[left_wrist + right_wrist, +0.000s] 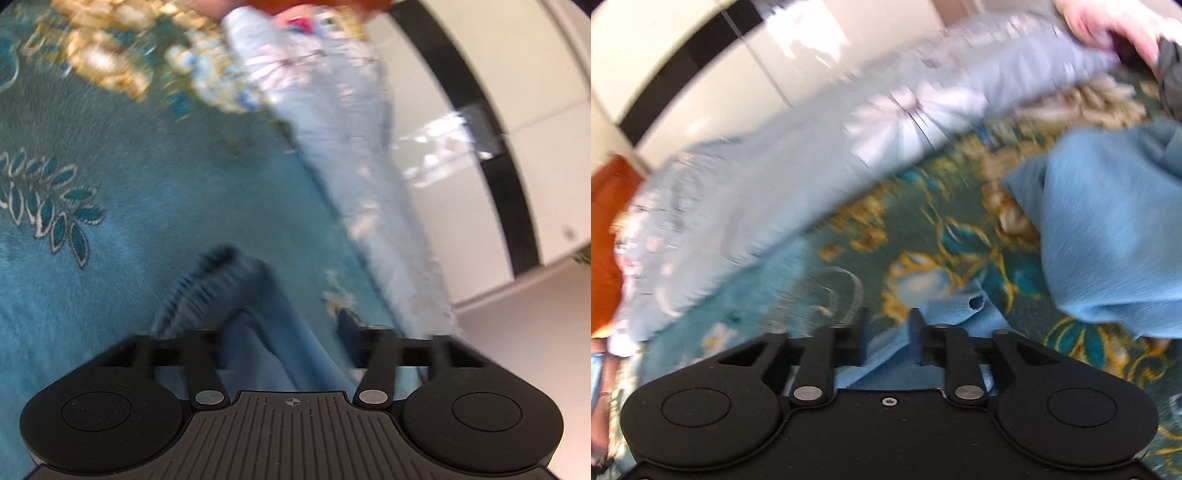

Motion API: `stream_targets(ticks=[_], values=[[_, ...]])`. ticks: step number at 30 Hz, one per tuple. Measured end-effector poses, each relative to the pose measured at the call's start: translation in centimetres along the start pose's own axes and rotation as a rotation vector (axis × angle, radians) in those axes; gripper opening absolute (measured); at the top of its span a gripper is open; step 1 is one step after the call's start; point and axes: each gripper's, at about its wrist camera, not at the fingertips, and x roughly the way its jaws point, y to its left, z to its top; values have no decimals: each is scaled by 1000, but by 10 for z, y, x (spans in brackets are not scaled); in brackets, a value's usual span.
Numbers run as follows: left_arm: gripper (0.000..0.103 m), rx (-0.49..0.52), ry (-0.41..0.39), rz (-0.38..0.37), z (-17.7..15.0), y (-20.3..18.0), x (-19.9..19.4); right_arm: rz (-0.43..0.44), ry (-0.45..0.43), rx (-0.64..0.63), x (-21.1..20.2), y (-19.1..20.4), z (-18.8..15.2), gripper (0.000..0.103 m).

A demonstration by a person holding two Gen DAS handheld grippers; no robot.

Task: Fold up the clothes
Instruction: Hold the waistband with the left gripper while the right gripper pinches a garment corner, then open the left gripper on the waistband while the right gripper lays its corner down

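A blue garment (255, 325) hangs bunched between the fingers of my left gripper (284, 332), above a teal floral carpet (110, 192). The jaws stand fairly wide with the cloth between them; motion blur hides whether they pinch it. My right gripper (888, 332) is nearly shut on an edge of the same blue garment (945, 314). The rest of that cloth (1108, 236) lies lifted at the right. A pale grey-blue flowered fabric (351, 147) runs along the carpet's edge; it also shows in the right wrist view (812, 162).
White cabinet fronts with a black band (498, 147) stand beyond the carpet. An orange object (605, 236) is at the left. A hand (1108, 22) and dark cloth are at the top right. Patterned carpet (923, 236) lies below.
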Motion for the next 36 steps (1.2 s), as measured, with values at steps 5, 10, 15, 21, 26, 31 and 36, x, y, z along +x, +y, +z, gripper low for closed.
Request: stream_targets(ticks=[5, 10, 15, 21, 26, 31, 36], values=[[69, -14, -76, 85, -34, 16, -38, -49, -39, -8, -39, -26, -29, 42], [70, -104, -46, 138, -58, 42, -37, 21, -9, 238, -23, -62, -58, 44], [74, -146, -85, 85, -54, 49, -10, 68, -71, 317, -7, -55, -65, 43], [39, -224, -216, 137, -46, 51, 7, 45, -114, 324, -2, -49, -69, 10], [22, -246, -260, 141, -28, 49, 4, 43, -158, 278, -18, -37, -66, 7], [22, -136, -332, 50, -6, 34, -43, 115, -190, 238, -65, -26, -80, 6], [22, -173, -230, 141, 3, 69, -50, 108, -127, 221, -86, -34, -112, 5]])
